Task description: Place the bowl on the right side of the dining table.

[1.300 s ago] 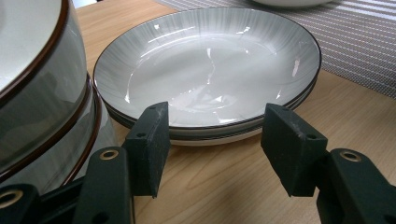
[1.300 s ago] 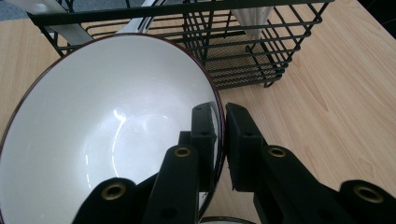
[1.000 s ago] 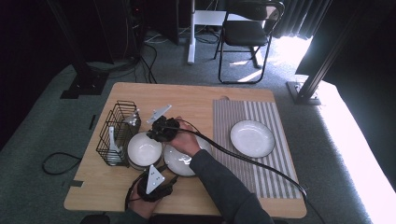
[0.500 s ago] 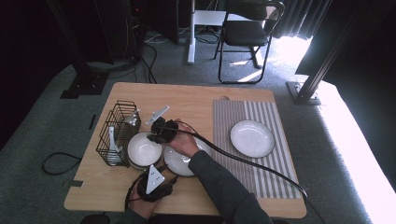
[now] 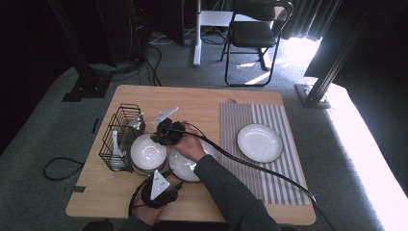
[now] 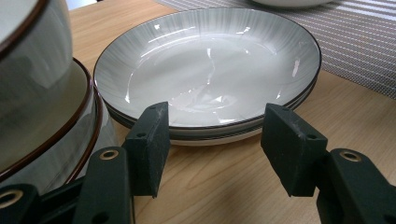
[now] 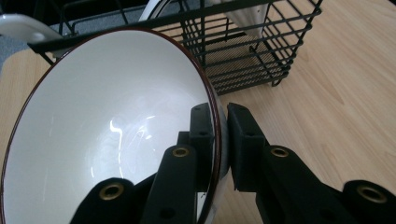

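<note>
A white bowl (image 5: 148,152) with a dark brown rim sits on top of another bowl (image 6: 42,107) at the table's left. My right gripper (image 5: 161,138) is shut on its rim, one pad inside the bowl (image 7: 102,121) and one outside; in the right gripper view the right gripper (image 7: 219,126) pinches the edge. A stack of grey-white plates (image 5: 180,166) lies just right of the bowls. My left gripper (image 5: 167,174) stands open near the table's front edge. In the left gripper view, its jaws (image 6: 215,140) point at the plates (image 6: 210,70) without touching them.
A black wire basket (image 5: 120,137) holding white utensils stands left of the bowls, close behind the bowl in the right gripper view (image 7: 243,51). A single plate (image 5: 260,142) rests on a striped mat (image 5: 279,120) at the right. A cable trails across the mat.
</note>
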